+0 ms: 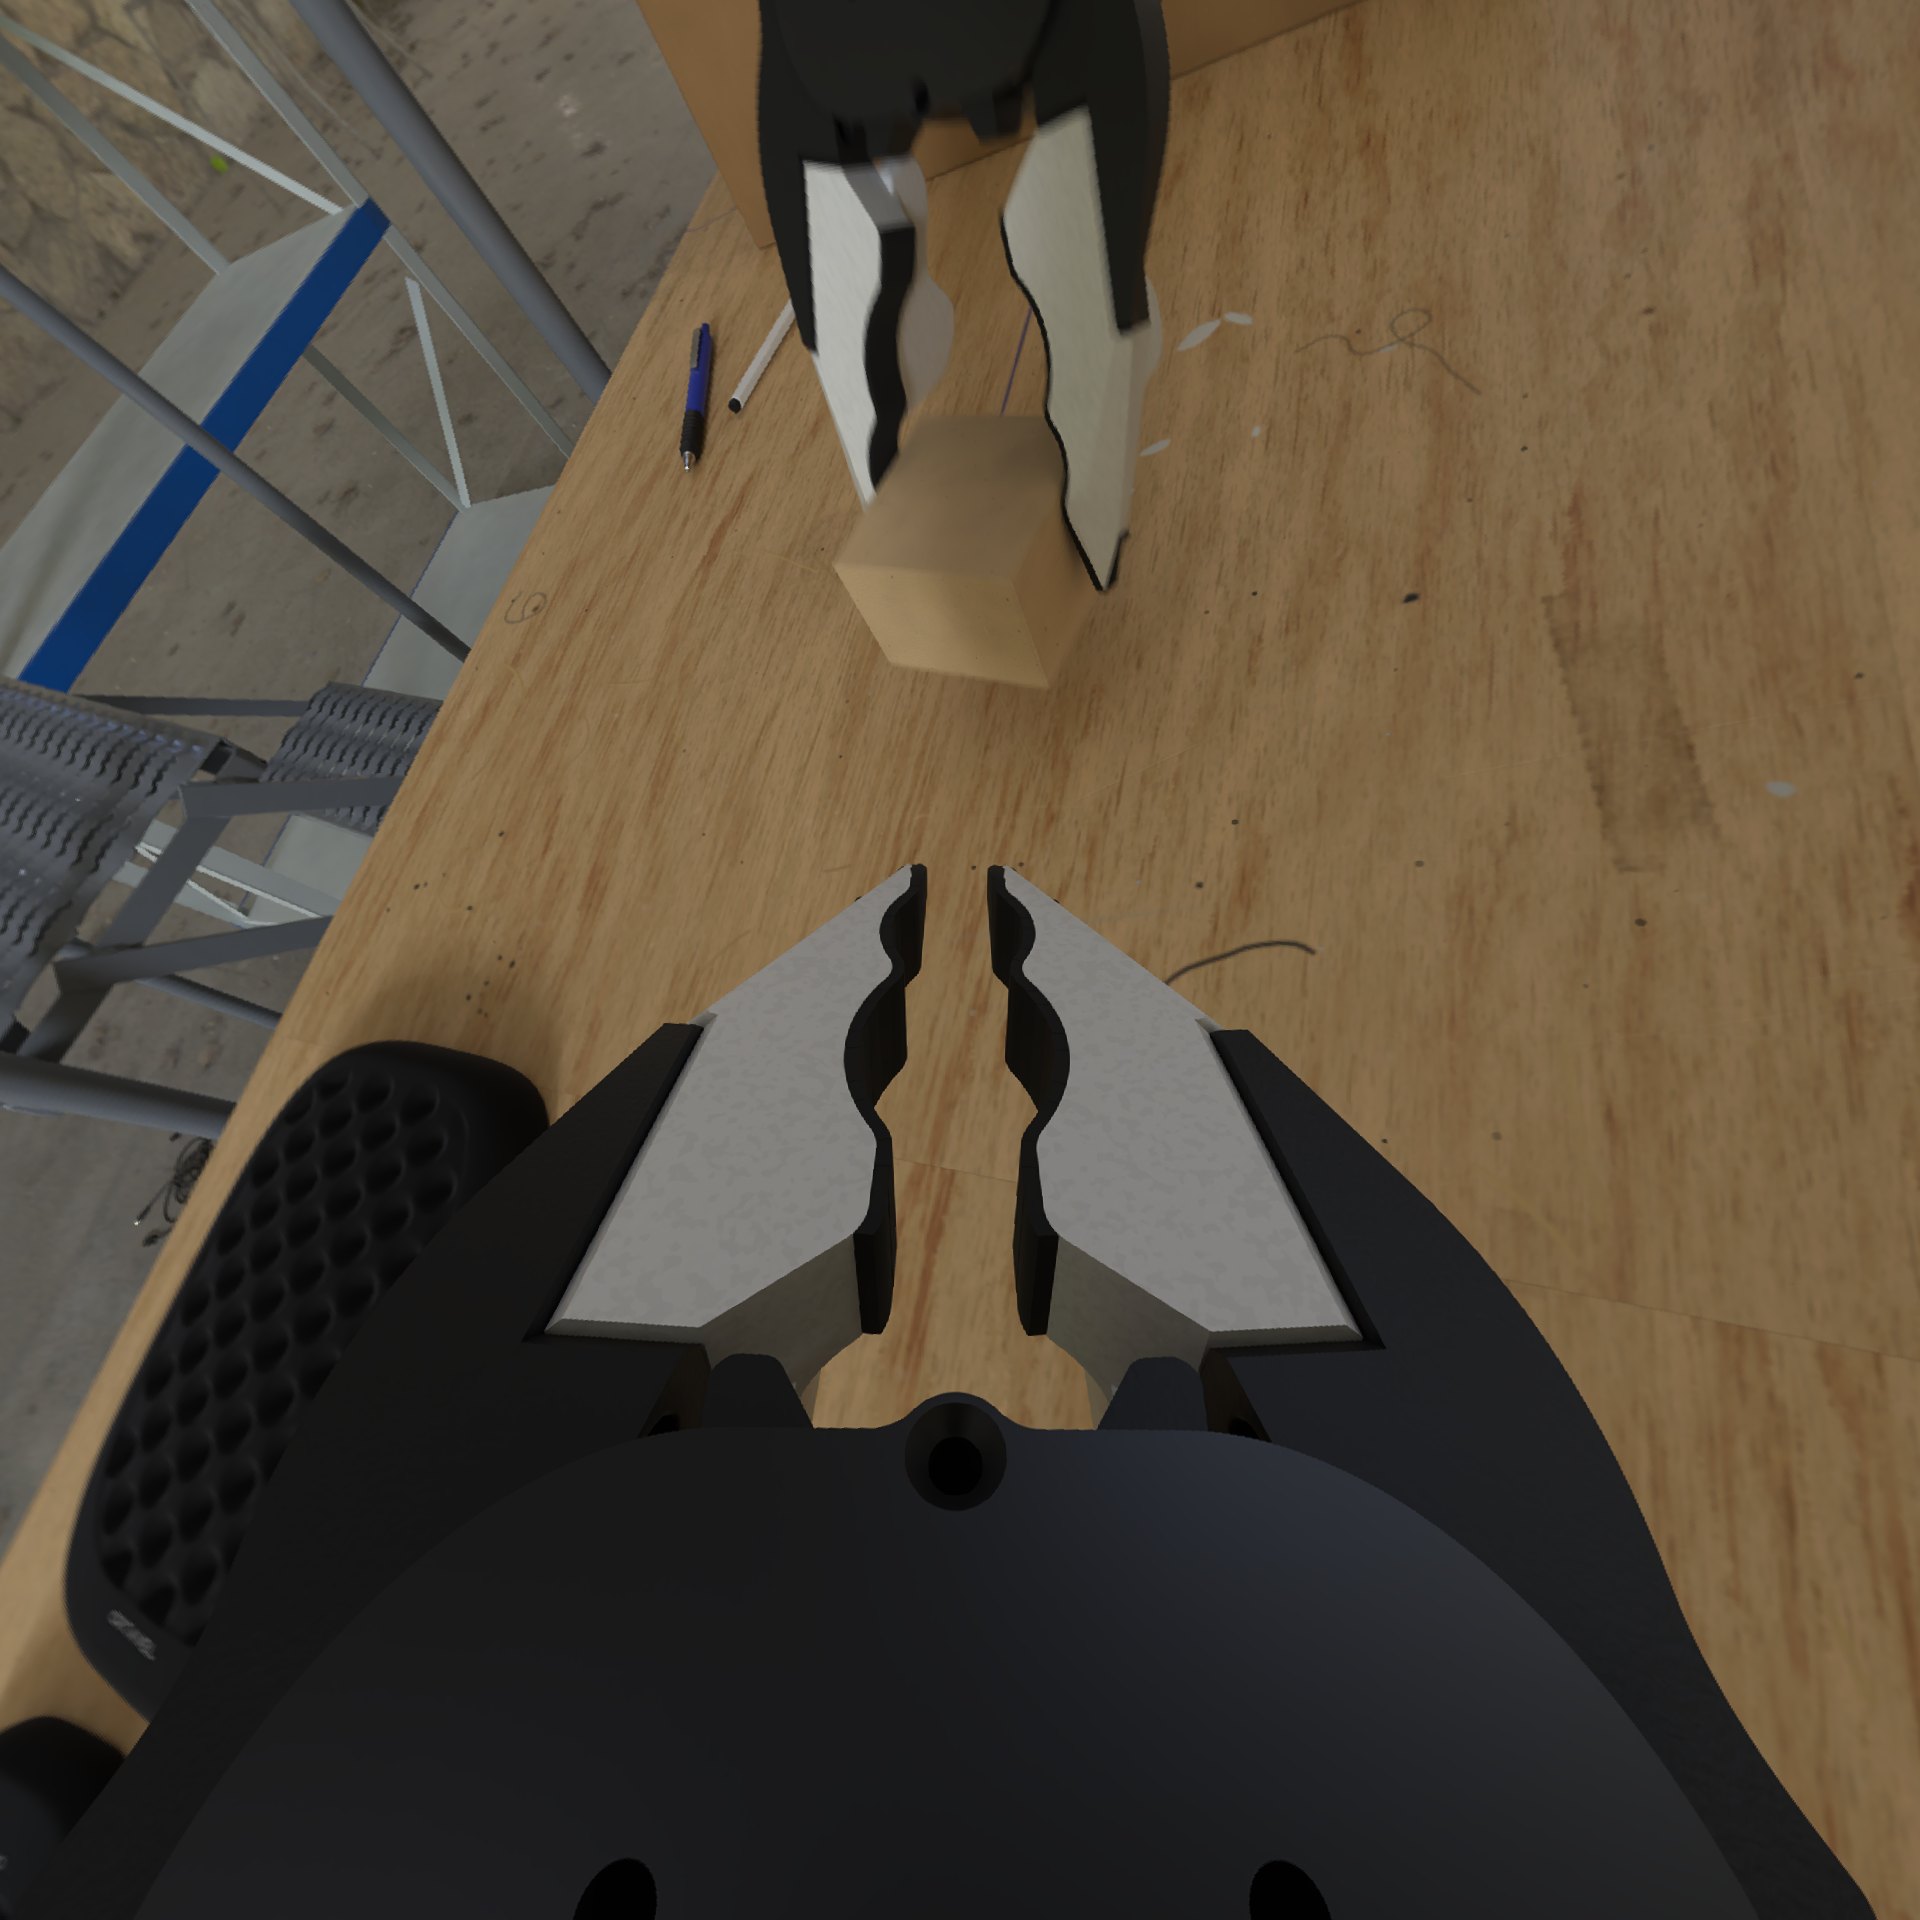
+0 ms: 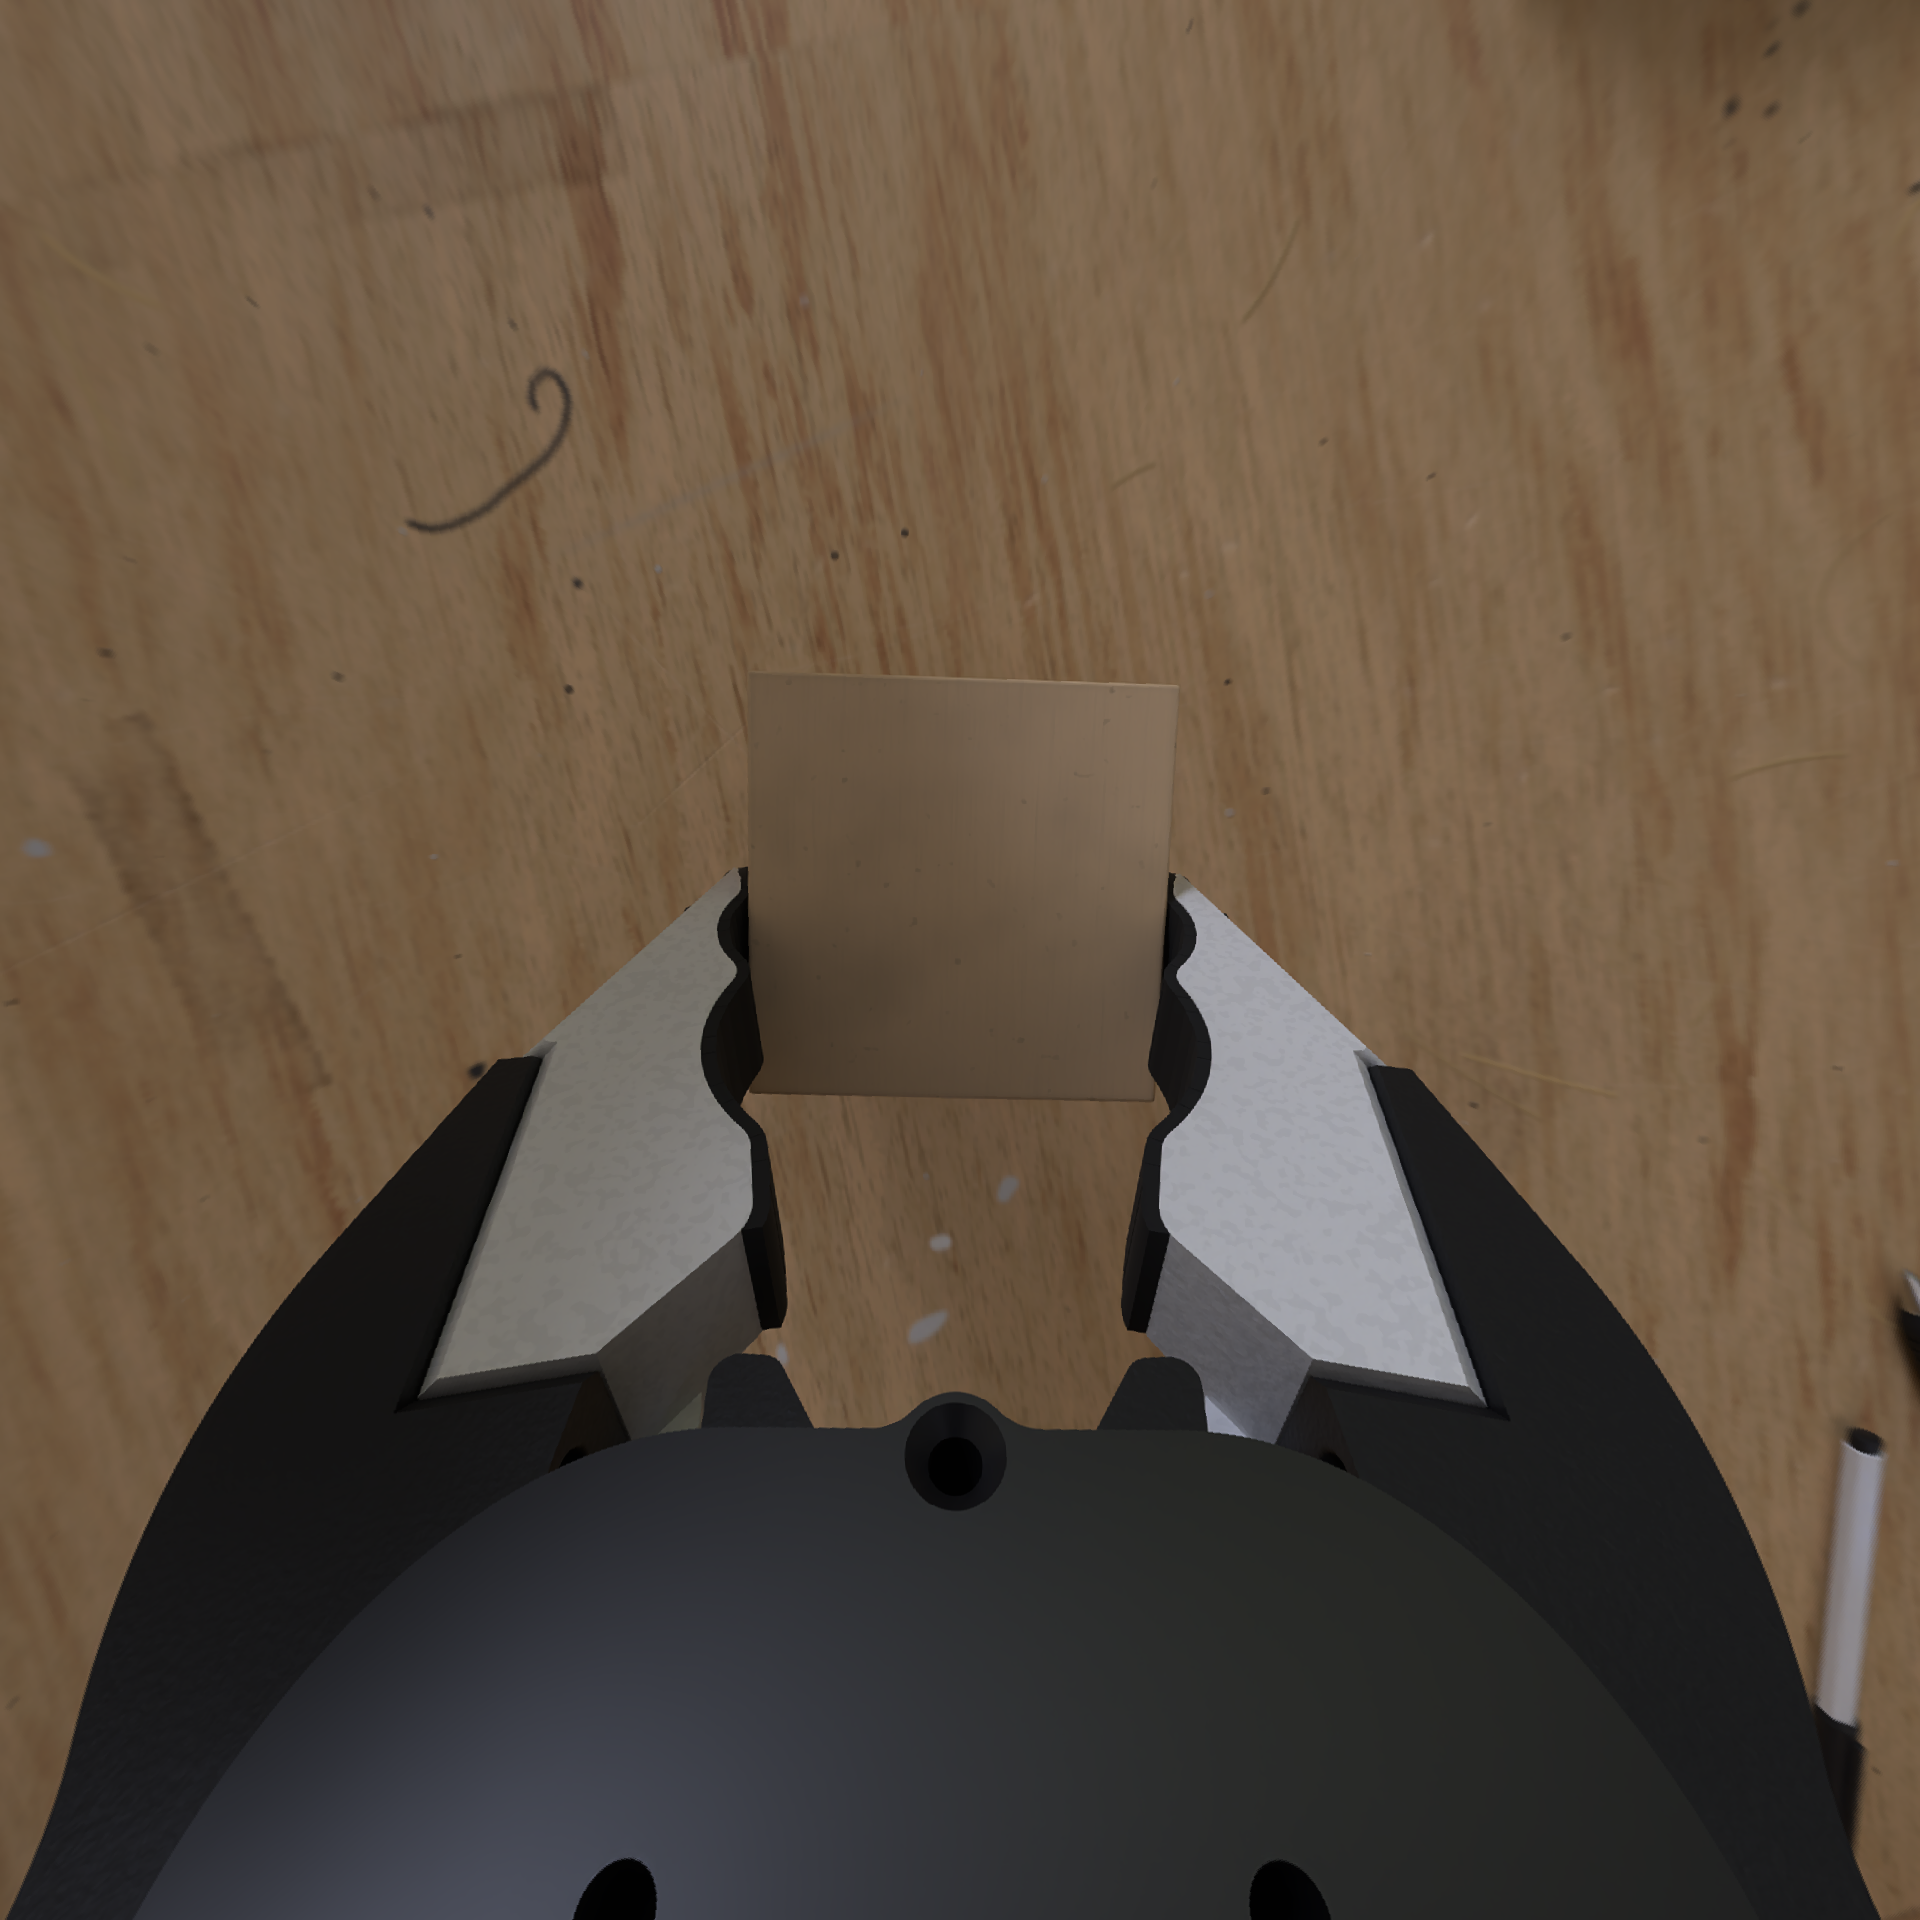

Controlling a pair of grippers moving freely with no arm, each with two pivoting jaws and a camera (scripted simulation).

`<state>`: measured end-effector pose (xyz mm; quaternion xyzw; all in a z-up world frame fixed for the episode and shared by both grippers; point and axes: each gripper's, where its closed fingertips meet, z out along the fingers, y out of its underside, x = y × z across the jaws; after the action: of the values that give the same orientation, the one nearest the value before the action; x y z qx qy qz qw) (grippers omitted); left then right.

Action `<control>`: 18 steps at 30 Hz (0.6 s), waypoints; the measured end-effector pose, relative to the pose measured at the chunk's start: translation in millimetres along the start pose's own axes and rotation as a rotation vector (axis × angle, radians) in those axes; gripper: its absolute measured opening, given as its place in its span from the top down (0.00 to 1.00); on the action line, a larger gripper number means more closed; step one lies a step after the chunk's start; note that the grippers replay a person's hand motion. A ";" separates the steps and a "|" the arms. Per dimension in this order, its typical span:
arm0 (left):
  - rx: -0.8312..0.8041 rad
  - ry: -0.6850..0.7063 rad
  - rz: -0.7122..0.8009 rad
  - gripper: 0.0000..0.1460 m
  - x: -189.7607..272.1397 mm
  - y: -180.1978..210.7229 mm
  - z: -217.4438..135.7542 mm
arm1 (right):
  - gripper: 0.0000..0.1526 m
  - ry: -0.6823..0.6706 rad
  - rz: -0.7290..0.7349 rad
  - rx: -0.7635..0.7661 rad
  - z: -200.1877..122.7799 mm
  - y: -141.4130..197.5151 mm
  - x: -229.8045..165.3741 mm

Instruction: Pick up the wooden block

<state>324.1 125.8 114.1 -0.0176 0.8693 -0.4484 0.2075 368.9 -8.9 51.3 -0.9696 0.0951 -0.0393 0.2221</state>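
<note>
The wooden block [image 1: 956,592] is a plain tan cuboid on the wooden table [image 1: 1455,727]. My right gripper [image 1: 987,530] comes down on it from above, one finger on each side. In the right wrist view the block [image 2: 961,831] sits between the fingertips of my right gripper [image 2: 956,883], and both dark pads press on its sides. I cannot tell whether the block touches the table. My left gripper [image 1: 956,878] hovers over the table nearer than the block, empty, its jaws almost together.
A blue pen [image 1: 696,395] and a white pen [image 1: 758,364] lie left of the block; the white pen also shows in the right wrist view [image 2: 1849,1579]. A cardboard box [image 1: 717,104] stands behind. A black perforated pad [image 1: 270,1299] lies by the table's left edge, with metal frames [image 1: 312,312] beyond.
</note>
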 end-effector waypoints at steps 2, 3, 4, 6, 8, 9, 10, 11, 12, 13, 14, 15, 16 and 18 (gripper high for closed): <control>0.018 -0.007 -0.034 0.92 3.8 2.3 -2.6 | 0.50 -0.023 0.006 0.012 -19.4 -8.7 4.1; 0.028 -0.007 -0.051 0.92 6.5 2.8 -3.4 | 0.50 -0.035 0.008 0.014 -30.9 -14.0 7.0; 0.038 -0.007 -0.070 0.92 9.4 3.1 -3.8 | 0.50 -0.045 0.007 0.015 -43.9 -20.3 10.5; 0.064 -0.013 -0.105 0.92 14.4 1.9 -3.7 | 0.50 -0.069 0.009 0.032 -70.9 -36.2 16.8; 0.107 -0.016 -0.138 0.92 18.8 -1.9 -3.9 | 0.50 -0.114 0.027 0.063 -98.3 -55.1 21.6; 0.133 -0.017 -0.156 0.92 20.6 -4.4 -4.4 | 0.50 -0.137 0.039 0.079 -111.2 -64.6 23.9; 0.161 -0.019 -0.173 0.92 22.1 -7.2 -5.3 | 0.50 -0.158 0.054 0.097 -123.7 -74.1 26.3; 0.188 -0.021 -0.189 0.92 23.3 -9.8 -6.5 | 0.50 -0.179 0.071 0.114 -135.2 -83.2 28.3; 0.214 -0.024 -0.201 0.92 24.3 -12.1 -7.8 | 0.50 -0.201 0.089 0.137 -146.1 -92.3 29.7; 0.235 -0.025 -0.207 0.92 25.2 -13.9 -8.8 | 0.50 -0.230 0.110 0.166 -156.7 -101.2 30.0; 0.244 -0.021 -0.208 0.92 26.1 -14.7 -9.5 | 0.50 -0.258 0.131 0.193 -165.8 -109.0 30.0; 0.243 -0.019 -0.206 0.92 26.4 -14.5 -10.0 | 0.50 -0.279 0.151 0.218 -173.6 -115.5 30.1; 0.241 -0.025 -0.206 0.92 26.0 -14.2 -10.9 | 0.50 -0.293 0.168 0.239 -180.0 -120.7 30.3; 0.259 -0.035 -0.210 0.92 25.5 -15.4 -13.4 | 0.50 -0.309 0.185 0.273 -188.0 -127.1 29.4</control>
<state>293.4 121.4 124.4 -0.0891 0.7938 -0.5755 0.1753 396.6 17.8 276.9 -0.9122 0.1424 0.1180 0.3657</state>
